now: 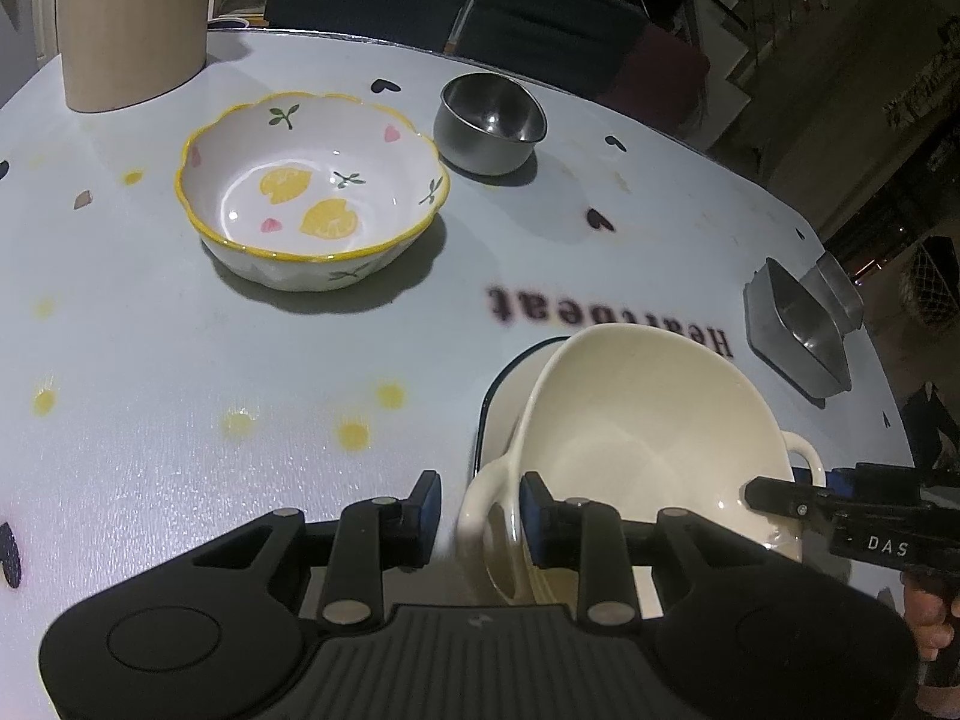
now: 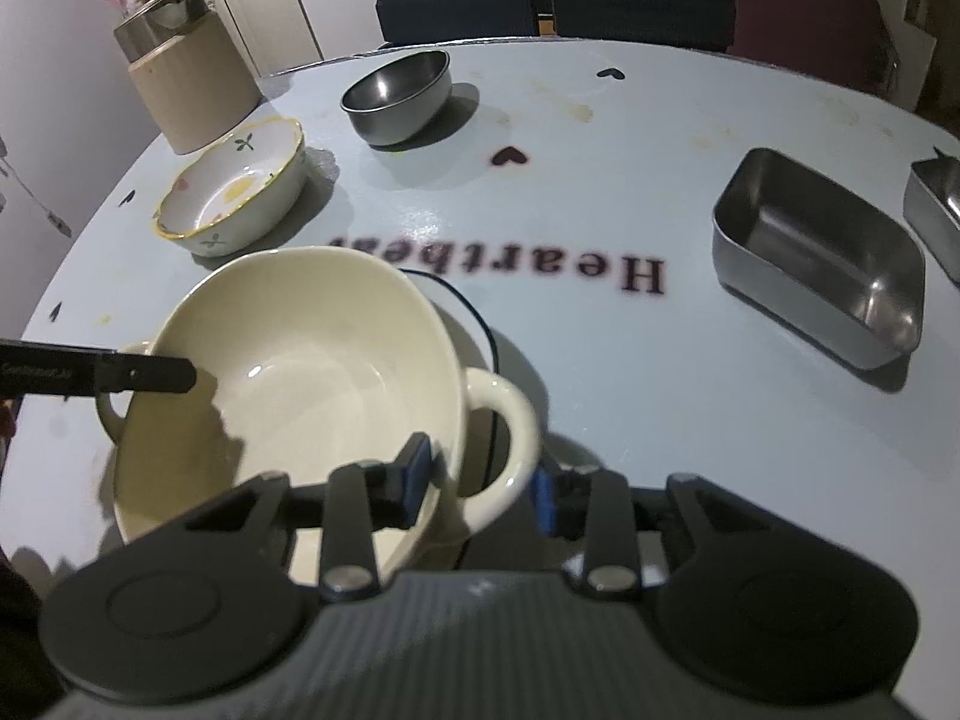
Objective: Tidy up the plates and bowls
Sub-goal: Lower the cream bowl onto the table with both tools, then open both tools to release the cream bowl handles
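The table (image 2: 600, 360) has a pale blue-grey top printed with dark hearts, yellow dots and the word "Heartbeat". 6 things rest directly on it. At 11 o'clock in the right wrist view stands a beige cylinder container (image 2: 192, 96). Just beside it, toward 10 o'clock, sits the floral bowl (image 2: 234, 198) with a yellow scalloped rim. At 12 o'clock is a round steel bowl (image 2: 399, 96). At 3 o'clock lies a rectangular steel tray (image 2: 822, 264), with a 2nd steel tray (image 2: 936, 210) near it at the edge. Near centre lies a dark-rimmed plate (image 1: 510, 396).
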Available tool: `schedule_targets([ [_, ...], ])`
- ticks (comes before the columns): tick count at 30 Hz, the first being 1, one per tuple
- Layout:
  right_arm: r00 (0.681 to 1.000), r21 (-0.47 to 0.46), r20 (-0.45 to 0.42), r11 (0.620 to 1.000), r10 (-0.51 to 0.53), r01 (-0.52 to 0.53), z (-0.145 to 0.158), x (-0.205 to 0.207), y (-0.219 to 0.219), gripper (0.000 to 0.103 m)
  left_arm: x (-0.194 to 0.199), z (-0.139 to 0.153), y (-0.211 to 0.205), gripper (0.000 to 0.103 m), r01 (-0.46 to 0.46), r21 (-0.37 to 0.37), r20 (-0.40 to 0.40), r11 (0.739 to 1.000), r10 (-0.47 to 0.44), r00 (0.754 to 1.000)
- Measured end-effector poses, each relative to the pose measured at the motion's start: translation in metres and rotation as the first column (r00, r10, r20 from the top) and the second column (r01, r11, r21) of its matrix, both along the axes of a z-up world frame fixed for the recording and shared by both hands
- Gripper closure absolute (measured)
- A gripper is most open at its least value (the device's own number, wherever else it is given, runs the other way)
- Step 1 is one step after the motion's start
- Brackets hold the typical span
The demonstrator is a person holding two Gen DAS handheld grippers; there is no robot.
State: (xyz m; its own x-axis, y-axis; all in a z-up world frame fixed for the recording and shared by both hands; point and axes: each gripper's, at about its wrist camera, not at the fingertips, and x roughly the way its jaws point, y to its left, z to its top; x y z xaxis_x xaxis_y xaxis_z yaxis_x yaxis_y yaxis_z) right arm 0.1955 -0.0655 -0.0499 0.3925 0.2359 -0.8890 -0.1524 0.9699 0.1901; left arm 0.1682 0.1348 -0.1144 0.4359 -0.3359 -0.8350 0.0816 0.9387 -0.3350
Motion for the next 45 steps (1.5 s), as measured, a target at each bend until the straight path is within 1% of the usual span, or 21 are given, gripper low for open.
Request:
schedule_targets([
  [7,0.999,0.05,-0.034,0.998,-0.032,0.033,-0.003,0.004,-0.007,0.063,0.0,0.001,-0.002,0.069,0.006,0.019,-0.002,1.0,-0.006,1.0],
  [11,0.996,0.084,-0.061,0.994,-0.063,0.068,-0.006,0.006,-0.013,0.062,0.001,0.001,-0.001,0.062,0.004,0.031,-0.009,0.999,-0.003,1.0],
  [13,0.996,0.086,-0.064,0.994,-0.062,0.068,-0.006,0.007,-0.013,0.062,0.002,0.0,0.0,0.059,0.001,0.036,-0.014,0.999,-0.001,1.0],
  [16,0.996,0.078,-0.061,0.995,-0.06,0.065,-0.006,0.006,-0.013,0.06,0.002,0.001,-0.002,0.059,0.002,0.046,-0.016,0.999,-0.001,1.0],
  [19,0.996,0.074,-0.064,0.995,-0.067,0.071,-0.007,0.006,-0.014,0.056,0.002,0.002,-0.005,0.058,0.005,0.063,-0.02,0.998,-0.004,1.0],
  [21,0.995,0.08,-0.067,0.994,-0.075,0.08,-0.008,0.007,-0.016,0.054,0.002,0.002,-0.004,0.05,0.003,0.063,-0.026,0.998,-0.002,1.0],
  [22,0.994,0.084,-0.07,0.993,-0.079,0.085,-0.008,0.007,-0.017,0.053,0.001,0.003,-0.004,0.047,0.0,0.06,-0.026,0.998,0.002,1.0],
  [24,0.993,0.091,-0.076,0.991,-0.09,0.097,-0.01,0.008,-0.018,0.051,0.001,0.003,-0.003,0.035,-0.007,0.055,-0.03,0.998,0.009,0.999],
  [26,0.992,0.094,-0.079,0.99,-0.098,0.105,-0.012,0.009,-0.019,0.046,0.0,0.004,-0.004,0.027,-0.013,0.056,-0.03,0.998,0.015,0.999],
  [28,0.991,0.104,-0.082,0.988,-0.103,0.111,-0.013,0.009,-0.021,0.045,-0.001,0.004,-0.004,0.025,-0.018,0.063,-0.029,0.998,0.02,0.999],
  [30,0.99,0.115,-0.086,0.986,-0.11,0.12,-0.014,0.009,-0.021,0.045,-0.001,0.004,-0.005,0.017,-0.019,0.066,-0.035,0.998,0.021,0.999],
  [33,0.992,0.096,-0.074,0.989,-0.106,0.113,-0.015,0.008,-0.019,0.038,-0.003,0.003,-0.007,0.011,-0.013,0.074,-0.039,0.997,0.016,0.999],
  [35,0.994,0.077,-0.07,0.993,-0.088,0.094,-0.016,0.007,-0.016,0.03,-0.006,0.004,-0.009,0.007,-0.011,0.083,-0.038,0.996,0.014,0.999],
  [36,0.994,0.081,-0.066,0.993,-0.082,0.087,-0.016,0.005,-0.017,0.028,-0.007,0.005,-0.009,0.005,-0.011,0.086,-0.036,0.996,0.014,0.999],
  [39,0.997,0.096,-0.05,0.993,-0.066,0.07,-0.013,0.002,-0.016,0.014,-0.011,0.008,-0.011,0.004,-0.013,0.09,-0.031,0.996,0.016,0.999],
  [40,0.997,0.099,-0.043,0.993,-0.064,0.068,-0.012,0.001,-0.016,0.006,-0.012,0.01,-0.012,0.003,-0.012,0.092,-0.029,0.996,0.015,0.999],
  [43,0.998,0.105,-0.018,0.992,-0.066,0.068,-0.007,0.0,-0.018,0.001,-0.017,0.015,-0.015,0.001,-0.004,0.102,-0.02,0.995,0.006,1.0],
  [45,0.997,0.118,-0.011,0.99,-0.075,0.076,-0.005,0.0,-0.02,0.001,-0.02,0.018,-0.017,0.0,-0.003,0.103,-0.015,0.995,0.005,1.0],
])
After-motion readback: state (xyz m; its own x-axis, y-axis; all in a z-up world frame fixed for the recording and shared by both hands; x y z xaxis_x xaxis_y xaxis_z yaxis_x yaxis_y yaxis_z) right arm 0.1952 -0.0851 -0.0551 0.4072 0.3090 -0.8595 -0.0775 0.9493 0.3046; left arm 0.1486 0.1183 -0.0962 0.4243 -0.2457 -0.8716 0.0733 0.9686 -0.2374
